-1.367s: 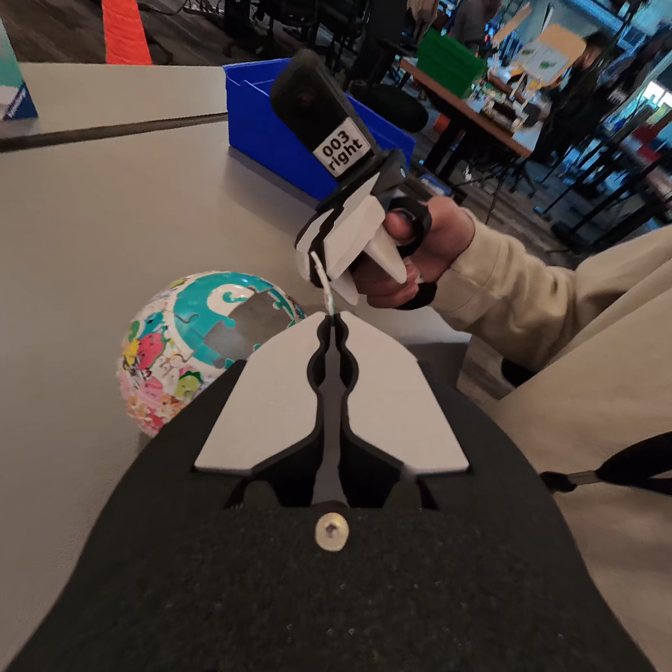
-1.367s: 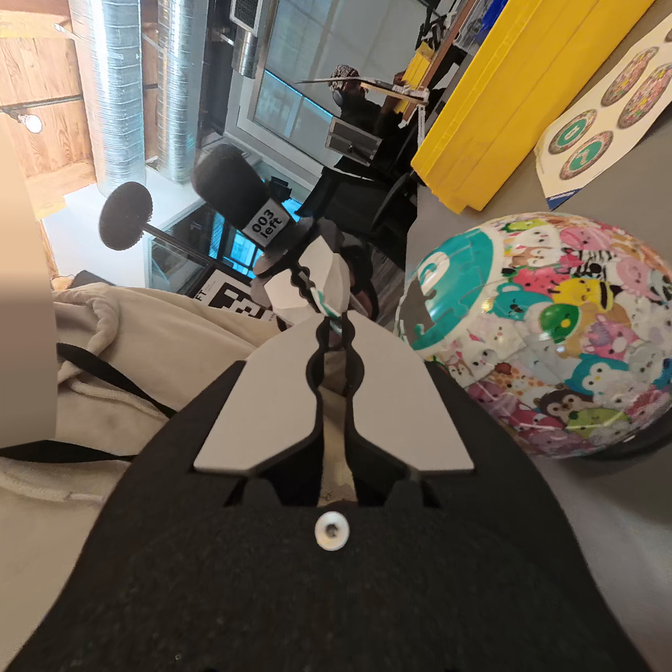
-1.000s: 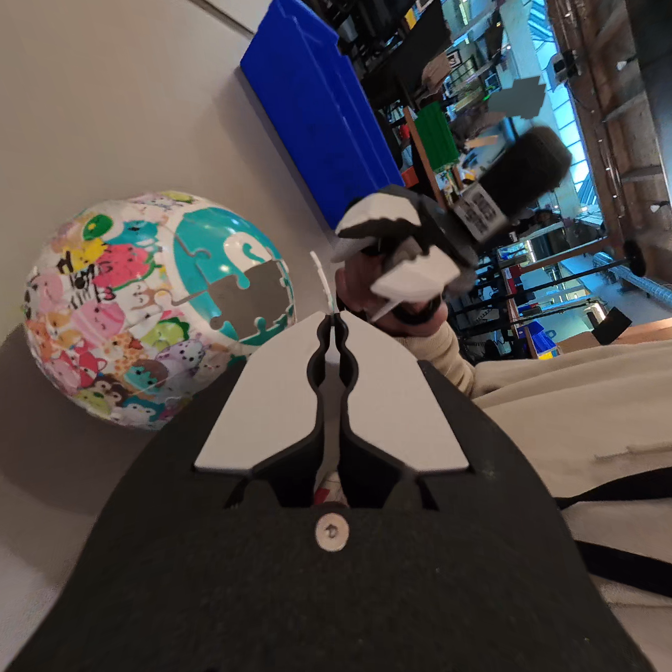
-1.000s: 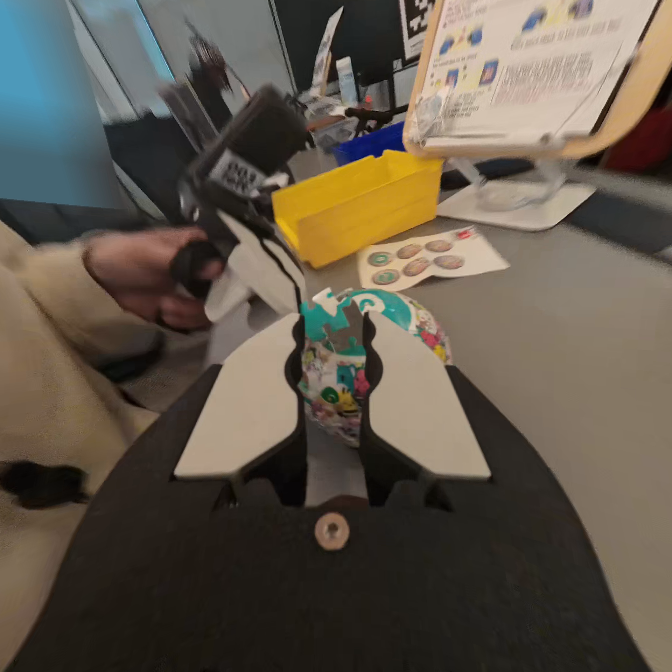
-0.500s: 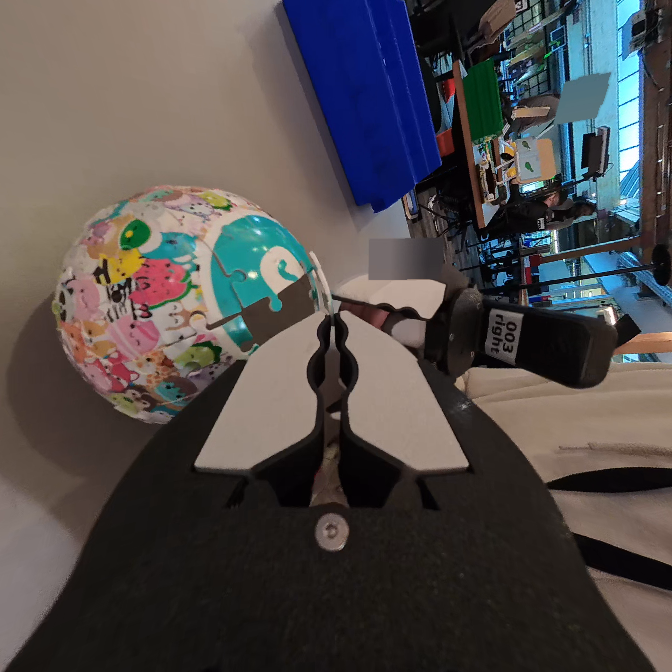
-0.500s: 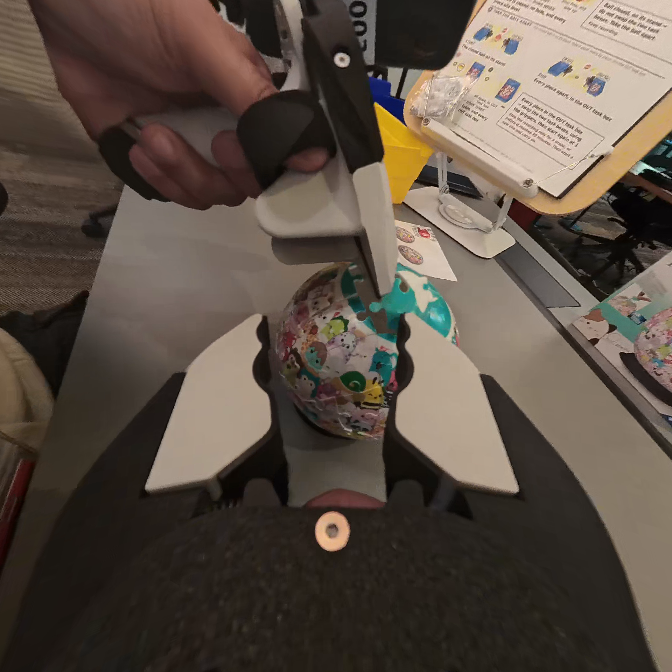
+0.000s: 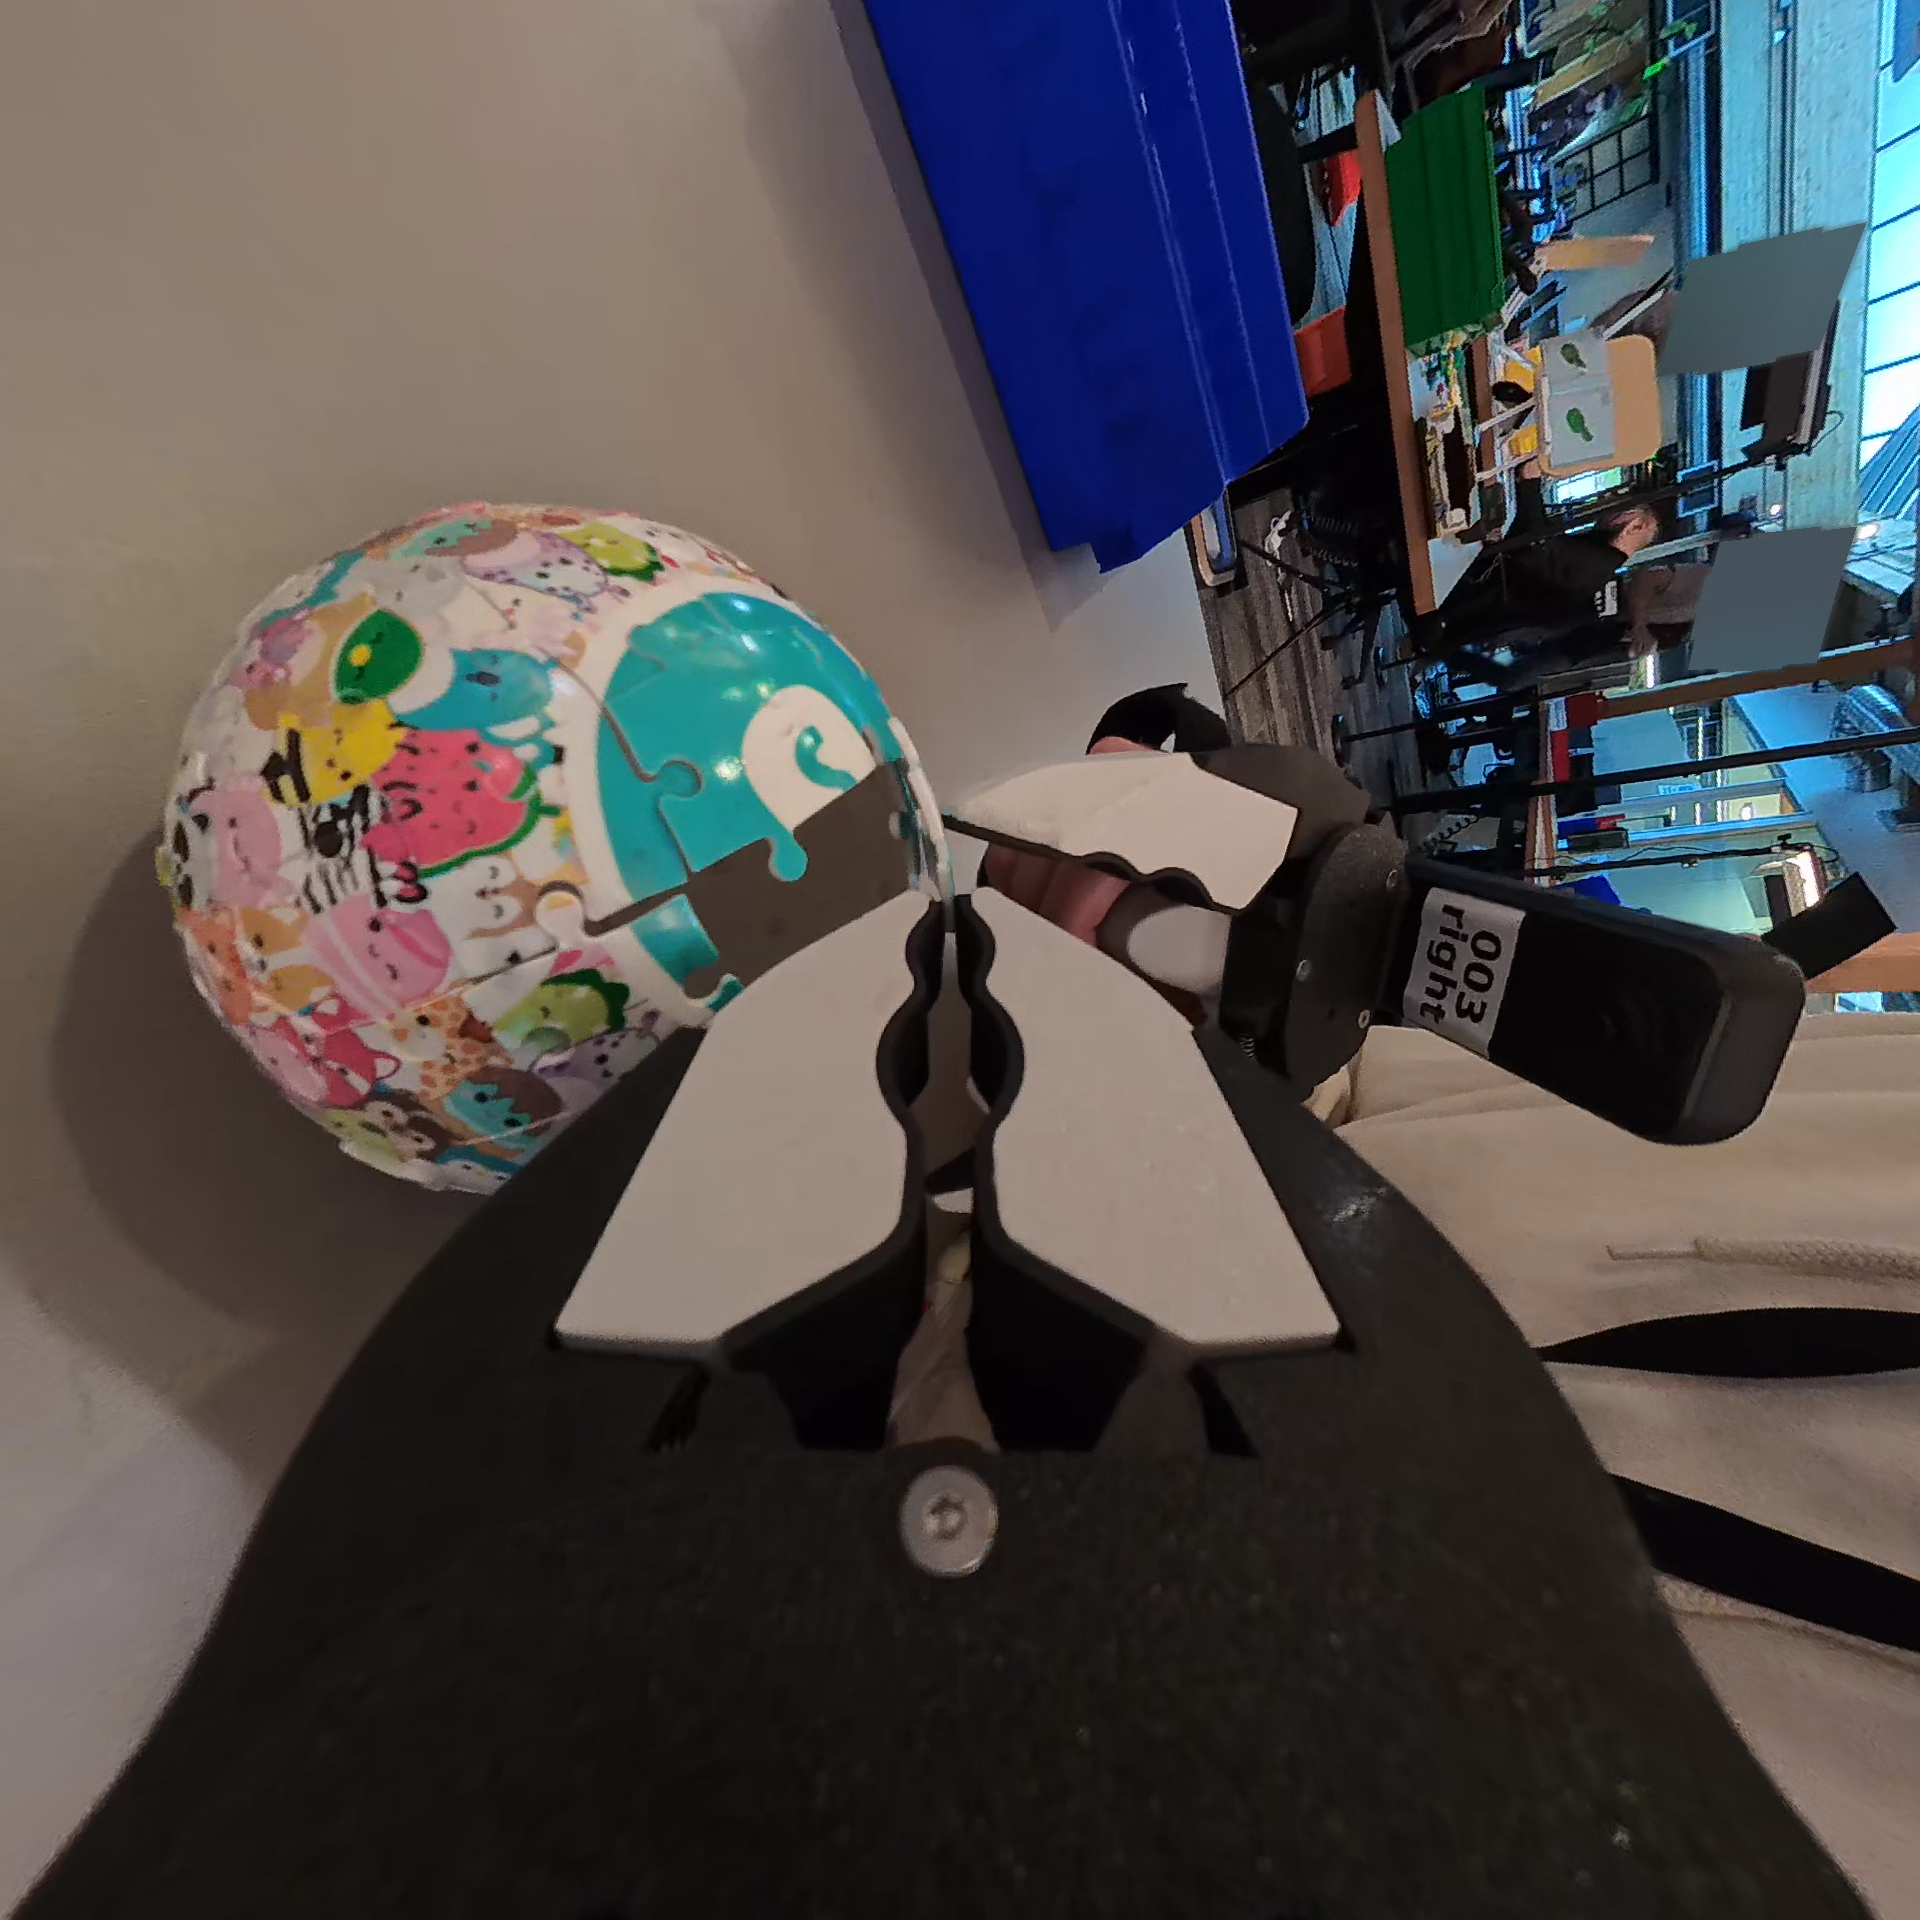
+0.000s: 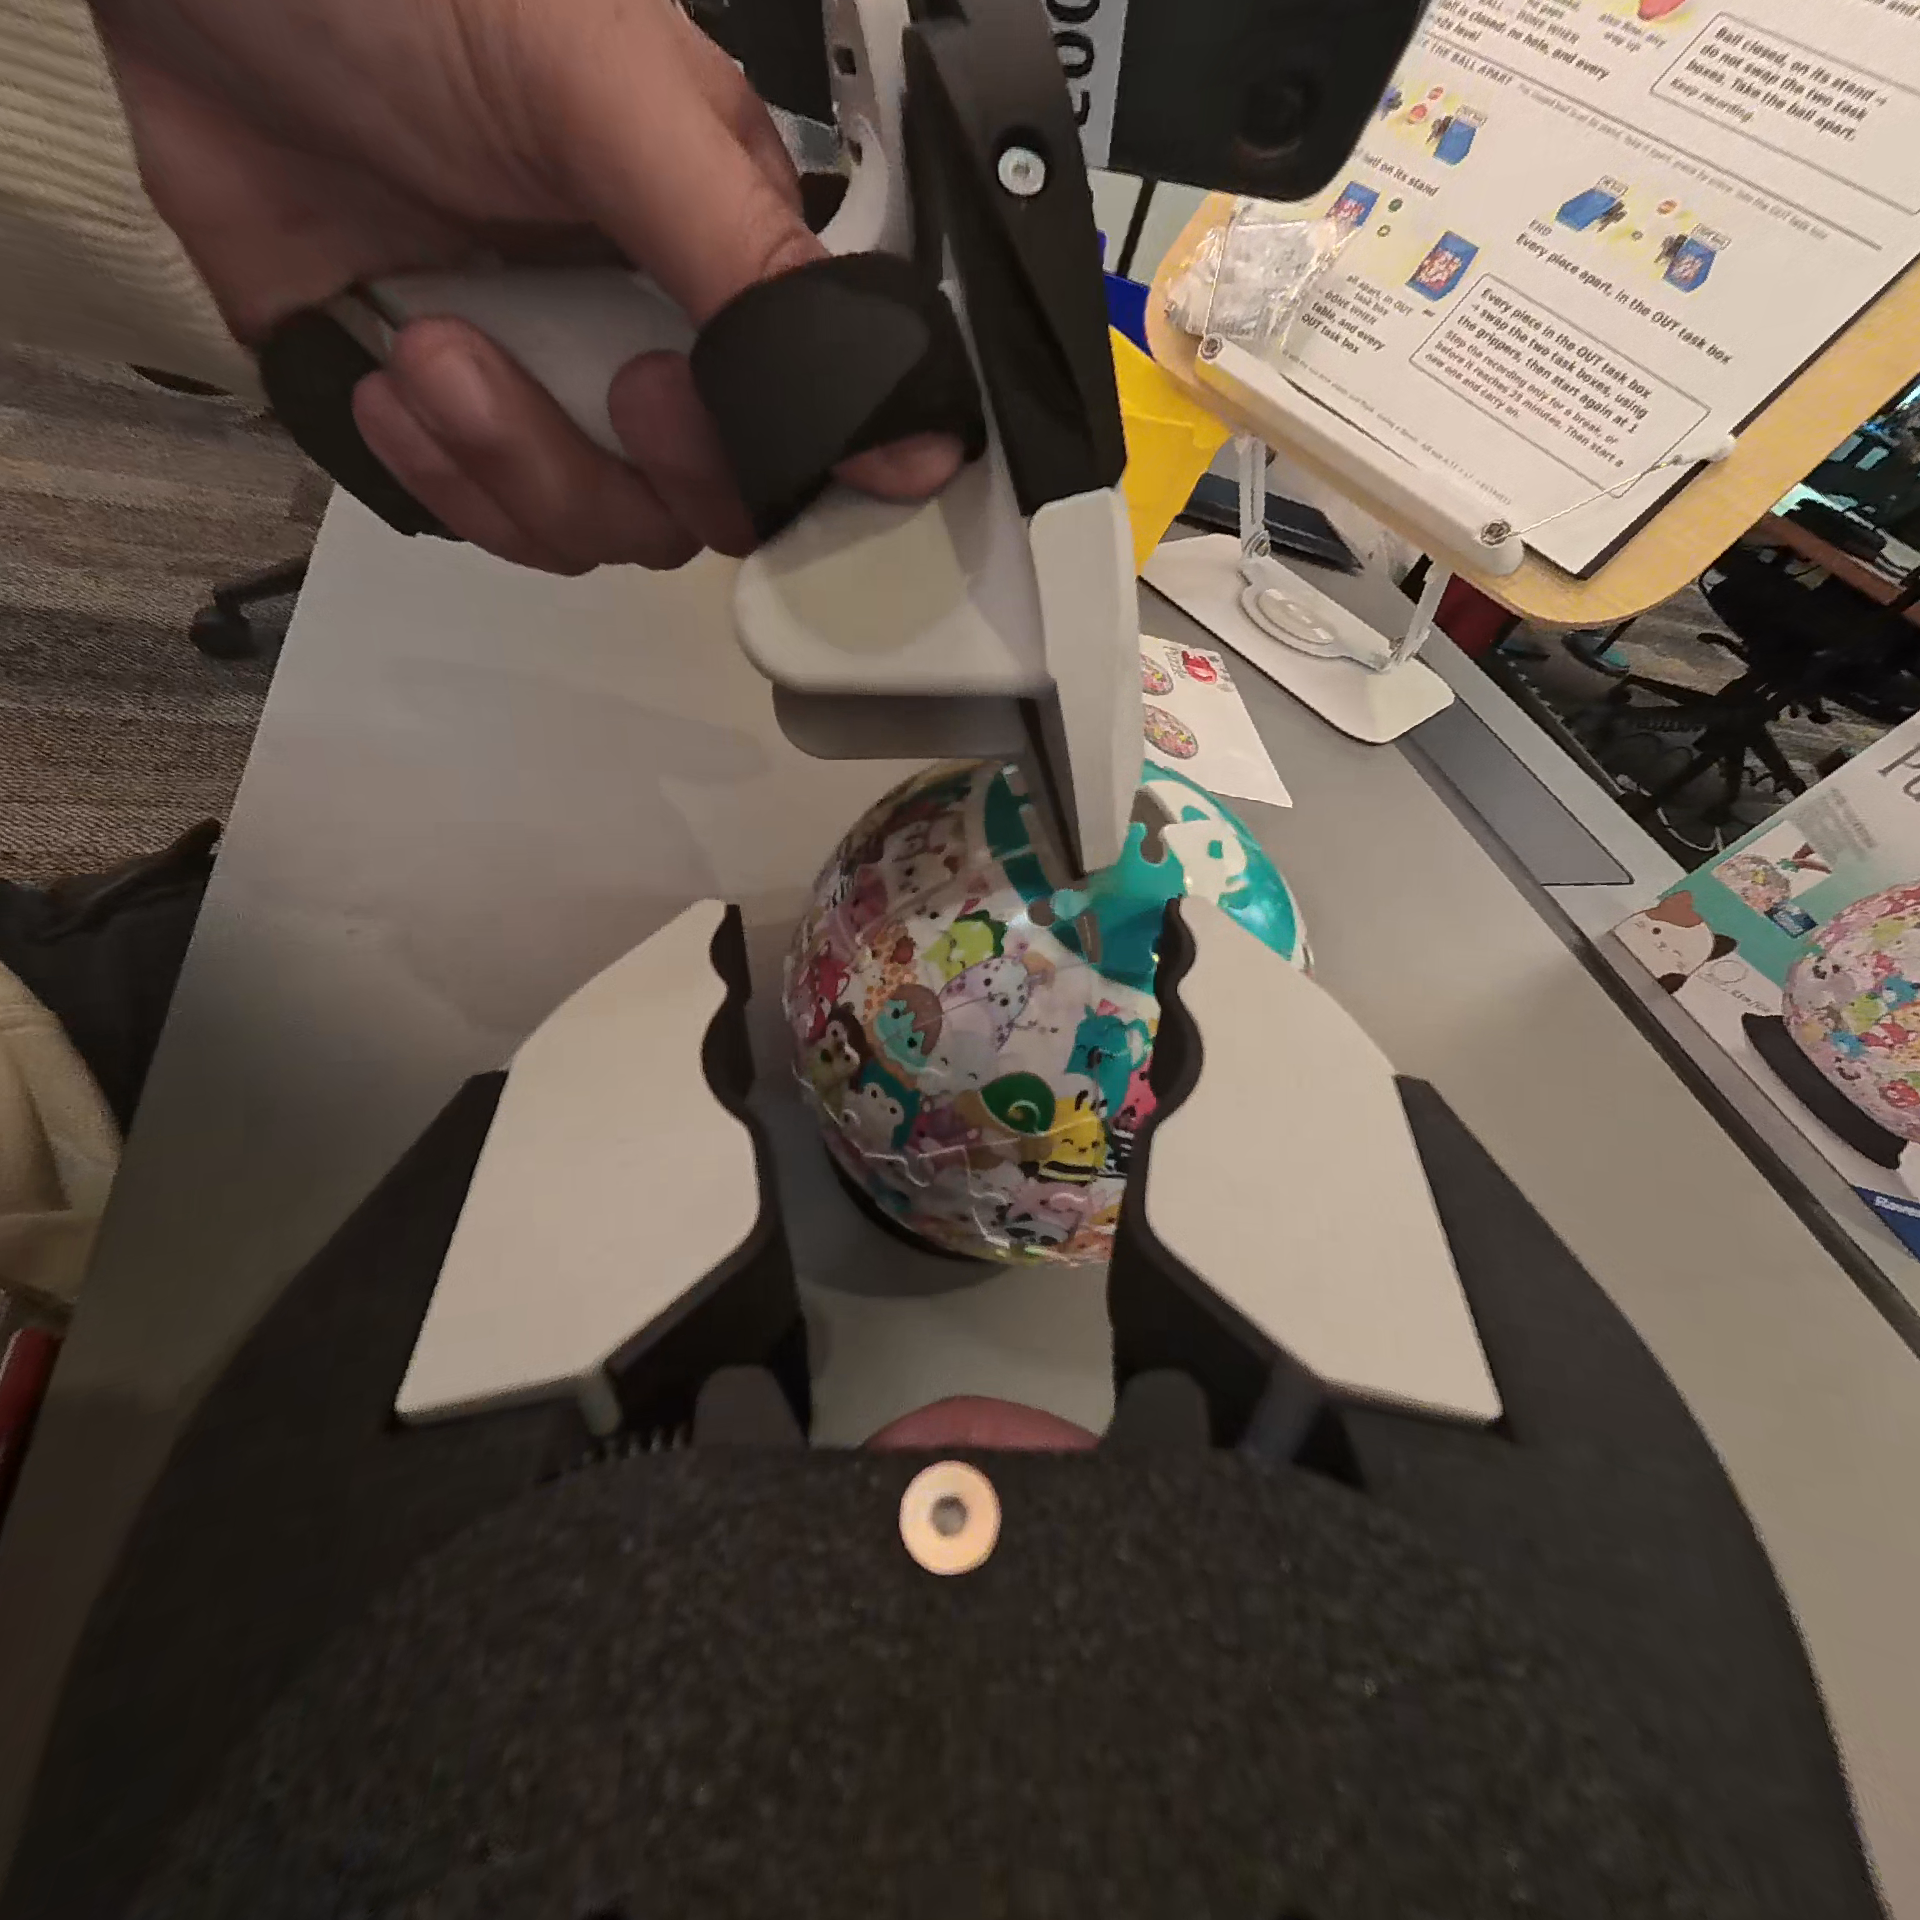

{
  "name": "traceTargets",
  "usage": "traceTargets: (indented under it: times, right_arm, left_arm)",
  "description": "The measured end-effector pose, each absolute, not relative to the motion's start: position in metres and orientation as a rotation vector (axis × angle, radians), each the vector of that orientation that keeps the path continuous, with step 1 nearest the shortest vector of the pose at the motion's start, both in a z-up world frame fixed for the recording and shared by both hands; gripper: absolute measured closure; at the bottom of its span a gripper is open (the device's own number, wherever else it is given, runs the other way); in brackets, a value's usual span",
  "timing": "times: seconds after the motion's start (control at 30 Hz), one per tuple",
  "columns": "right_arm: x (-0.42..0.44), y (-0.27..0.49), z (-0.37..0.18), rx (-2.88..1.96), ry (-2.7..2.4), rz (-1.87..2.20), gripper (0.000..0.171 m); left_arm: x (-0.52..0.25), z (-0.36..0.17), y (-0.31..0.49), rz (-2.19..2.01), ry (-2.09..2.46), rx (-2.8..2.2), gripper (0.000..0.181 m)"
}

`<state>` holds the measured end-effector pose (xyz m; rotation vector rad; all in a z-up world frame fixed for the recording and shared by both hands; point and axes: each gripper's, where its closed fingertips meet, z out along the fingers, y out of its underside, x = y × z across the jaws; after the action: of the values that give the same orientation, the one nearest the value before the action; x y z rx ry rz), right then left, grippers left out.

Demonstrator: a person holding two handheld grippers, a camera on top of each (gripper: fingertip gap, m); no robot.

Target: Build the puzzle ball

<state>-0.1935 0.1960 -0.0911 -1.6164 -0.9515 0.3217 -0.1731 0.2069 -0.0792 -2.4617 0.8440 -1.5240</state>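
Note:
The puzzle ball [image 7: 468,831] is covered in bright cartoon animals, has a teal patch, and sits on the grey table. A dark gap [image 7: 810,883] is open in the teal patch. My left gripper [image 7: 951,920] is shut on a thin puzzle piece [image 7: 938,831], seen edge-on at the gap's rim. In the right wrist view the left gripper [image 8: 1081,862] comes down from above onto the top of the ball [image 8: 966,1091]. My right gripper [image 8: 951,925] is open, with one finger on each side of the ball. I cannot tell if the fingers touch it. The right gripper also shows in the left wrist view [image 7: 997,862].
A blue bin [image 7: 1091,260] lies beyond the ball. A yellow bin [image 8: 1164,436], an instruction board on a stand [image 8: 1558,260] and a printed sheet [image 8: 1205,727] are behind it. The puzzle box [image 8: 1818,1018] lies to the right. A dark base [image 8: 935,1252] shows under the ball. Both grippers' tips are close together, under 4 cm apart.
My right gripper has opened wider and moved in around the ball. My left gripper has brought the piece down to the gap on top of the ball.

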Motion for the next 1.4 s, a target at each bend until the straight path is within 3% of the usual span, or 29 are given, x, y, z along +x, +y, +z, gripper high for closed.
traceTargets:
  times: [0.33,0.63,1.13,1.4]
  right_arm:
    - [-0.196,0.196,-0.091,-1.62,-0.942,0.346,0.095]
    - [-0.195,0.197,-0.094,-1.636,-0.947,0.339,0.096]
    - [-0.194,0.197,-0.094,-1.641,-0.941,0.363,0.095]
    - [-0.197,0.202,-0.094,-1.623,-0.932,0.366,0.082]
  left_arm:
    - [-0.174,-0.077,0.208,-1.501,0.824,-2.456,0.179]
    - [-0.176,-0.073,0.21,-1.336,0.899,-2.439,0.156]
    - [-0.168,-0.075,0.207,-1.106,1.097,-2.336,0.174]
    - [-0.169,-0.077,0.209,-1.117,1.089,-2.339,0.174]
